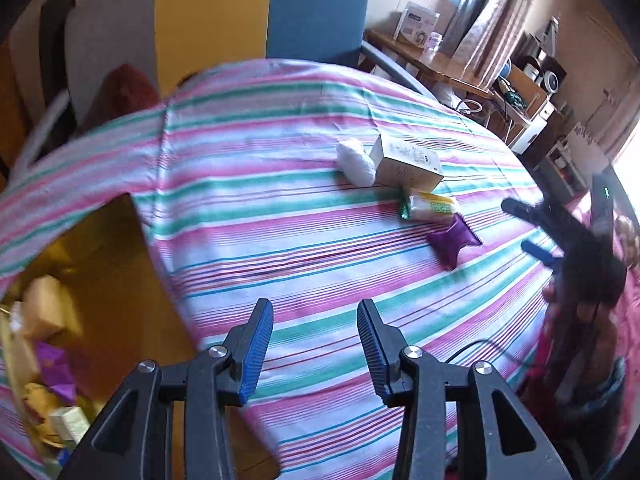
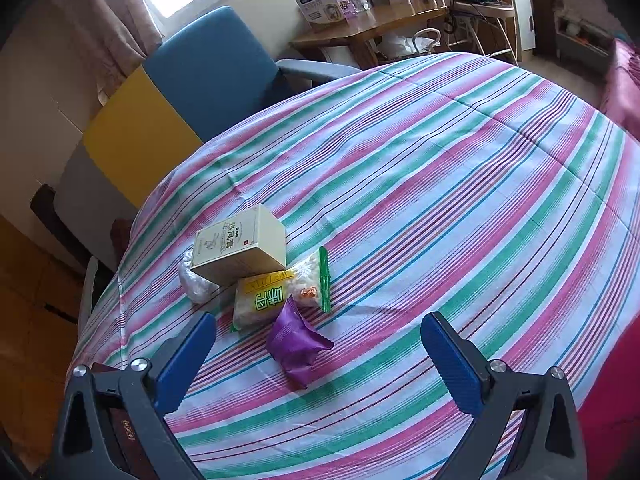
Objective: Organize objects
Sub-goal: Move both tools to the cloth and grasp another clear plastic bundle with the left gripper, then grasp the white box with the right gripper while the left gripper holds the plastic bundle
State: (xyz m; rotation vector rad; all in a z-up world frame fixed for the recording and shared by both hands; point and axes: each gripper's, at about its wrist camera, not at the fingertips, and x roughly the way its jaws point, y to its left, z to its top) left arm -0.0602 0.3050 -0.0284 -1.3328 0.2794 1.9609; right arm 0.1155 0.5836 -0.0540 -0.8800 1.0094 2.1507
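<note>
On the striped tablecloth [image 2: 440,200] lie a cream box [image 2: 240,246], a white wad [image 2: 196,282] beside it, a yellow-green snack packet [image 2: 276,294] and a purple packet [image 2: 298,346]. My right gripper [image 2: 318,344] is open, its blue pads either side of the purple packet and just above it. In the left wrist view the same cream box [image 1: 406,160], white wad [image 1: 356,160], snack packet [image 1: 430,206] and purple packet [image 1: 452,242] lie far ahead on the right. My left gripper [image 1: 316,336] is open and empty over the tablecloth [image 1: 280,200]. The right gripper [image 1: 532,228] shows there too.
A yellow bin [image 1: 52,344] holding several items sits at the table's left edge. A blue-and-yellow chair [image 2: 192,92] stands behind the table. A wooden desk [image 2: 372,24] with boxes is at the back. A red bedspread [image 2: 624,92] lies at the right.
</note>
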